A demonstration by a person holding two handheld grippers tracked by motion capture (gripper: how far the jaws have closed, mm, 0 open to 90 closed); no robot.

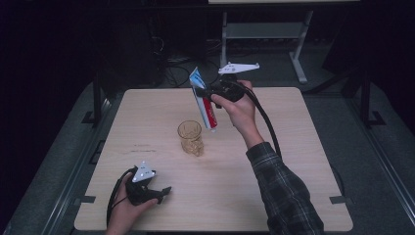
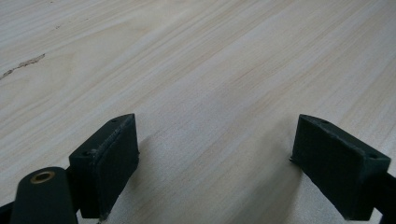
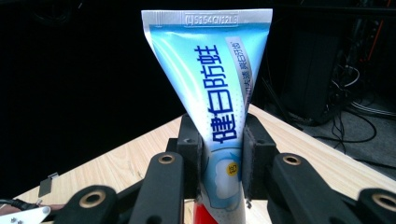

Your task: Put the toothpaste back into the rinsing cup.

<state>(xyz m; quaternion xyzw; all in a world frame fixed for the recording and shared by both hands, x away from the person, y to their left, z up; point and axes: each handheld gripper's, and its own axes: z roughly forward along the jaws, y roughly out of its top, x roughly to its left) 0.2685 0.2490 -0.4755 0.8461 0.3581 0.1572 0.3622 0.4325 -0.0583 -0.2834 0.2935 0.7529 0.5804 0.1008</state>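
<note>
Pale wood: my surface (image 1: 274,161) is a light-grained board, square-cornered, filling the middle of the high view, with a faint dark mark left of centre.
Room: dark all round; grey floor at both sides, black posts at the left and right edges, a tangle of cables and a pale metal stand at the top of the frame.
Glass: an amber, ribbed tumbler (image 1: 190,137) stands upright near the middle of the surface.
Right gripper (image 1: 209,94): I hold it raised in the upper centre, my plaid sleeve reaching up from the lower right. Its jaws are clamped on a toothpaste tube (image 3: 212,93).
Tube: blue and white with red toward its lower end, crimped end up, tilted; its lower end hangs just beside the tumbler's rim in the high view, whether touching I cannot tell.
Left gripper (image 1: 164,193): it rests low at the lower left of the surface, jaws spread wide with nothing between them, bare wood beneath.
</note>
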